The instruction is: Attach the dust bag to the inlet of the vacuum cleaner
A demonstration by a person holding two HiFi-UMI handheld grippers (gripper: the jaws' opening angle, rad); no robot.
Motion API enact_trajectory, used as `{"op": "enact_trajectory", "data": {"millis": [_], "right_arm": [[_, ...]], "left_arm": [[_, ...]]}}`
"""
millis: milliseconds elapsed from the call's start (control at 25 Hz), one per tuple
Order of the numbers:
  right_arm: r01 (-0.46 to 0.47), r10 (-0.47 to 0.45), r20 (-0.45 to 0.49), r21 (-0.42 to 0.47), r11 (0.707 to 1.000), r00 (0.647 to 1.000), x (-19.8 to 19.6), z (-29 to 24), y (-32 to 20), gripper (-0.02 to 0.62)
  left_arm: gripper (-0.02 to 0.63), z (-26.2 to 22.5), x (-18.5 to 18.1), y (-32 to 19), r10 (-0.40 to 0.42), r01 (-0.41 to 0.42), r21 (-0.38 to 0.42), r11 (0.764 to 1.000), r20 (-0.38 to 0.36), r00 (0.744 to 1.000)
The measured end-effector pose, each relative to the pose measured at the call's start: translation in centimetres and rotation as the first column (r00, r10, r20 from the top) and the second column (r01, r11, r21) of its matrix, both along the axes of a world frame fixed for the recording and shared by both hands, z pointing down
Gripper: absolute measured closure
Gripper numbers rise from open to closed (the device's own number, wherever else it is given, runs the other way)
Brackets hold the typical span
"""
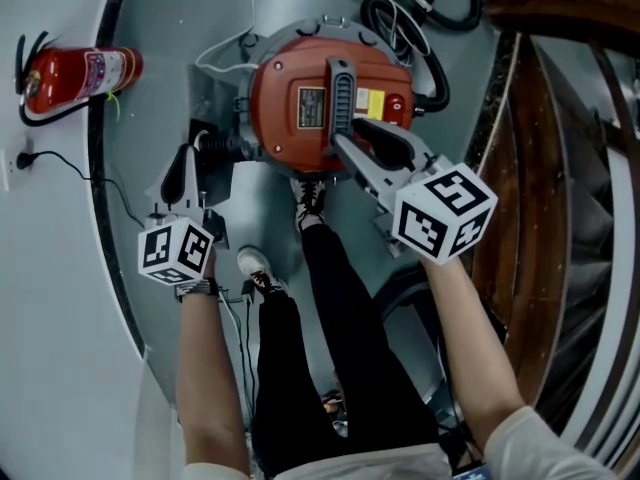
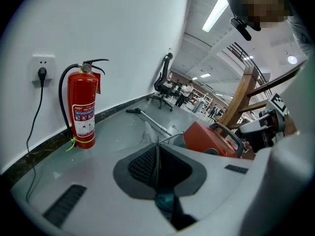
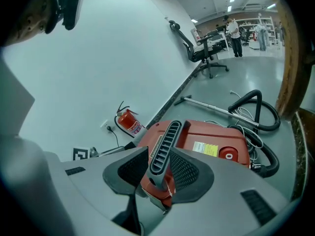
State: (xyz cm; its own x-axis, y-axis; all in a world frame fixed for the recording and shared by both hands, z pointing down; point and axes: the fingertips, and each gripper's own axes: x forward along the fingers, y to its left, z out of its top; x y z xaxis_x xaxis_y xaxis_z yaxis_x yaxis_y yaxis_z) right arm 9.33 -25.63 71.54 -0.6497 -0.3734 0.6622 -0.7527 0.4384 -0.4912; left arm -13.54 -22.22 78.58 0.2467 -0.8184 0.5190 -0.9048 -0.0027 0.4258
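- The left gripper [image 2: 157, 167] and the right gripper [image 3: 160, 157] have light grey plastic bodies, with dark, finely textured pads [image 3: 185, 171] on the inner sides.
- Each gripper carries a white cube with black square markers, one at the lower left [image 1: 176, 251] and one right of the centre [image 1: 444, 214].
- The person wears black trousers [image 1: 345, 358], black-and-white sneakers [image 1: 257, 267], short pale sleeves [image 1: 540, 446] at the bottom edge, and a dark band [image 1: 199, 289] on the left wrist.
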Motion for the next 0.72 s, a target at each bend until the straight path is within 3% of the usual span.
{"op": "enact_trajectory", "data": {"millis": [400,720], "right_arm": [[0.031,-0.030,0.039,-0.016,0.999,0.999,-0.1,0.0,0.0,0.457],[0.027,-0.027,0.047,-0.002,1.000,0.999,-0.1,-0.1,-0.1,0.456]], "left_arm": [[0.578,-0.5,1.0,-0.1,0.003,-0.003,0.001,1.000,-0.074,0.997],[0.574,-0.6,1.8,0.2,0.080,-0.084,-0.027,0.996,-0.134,0.988]]}}
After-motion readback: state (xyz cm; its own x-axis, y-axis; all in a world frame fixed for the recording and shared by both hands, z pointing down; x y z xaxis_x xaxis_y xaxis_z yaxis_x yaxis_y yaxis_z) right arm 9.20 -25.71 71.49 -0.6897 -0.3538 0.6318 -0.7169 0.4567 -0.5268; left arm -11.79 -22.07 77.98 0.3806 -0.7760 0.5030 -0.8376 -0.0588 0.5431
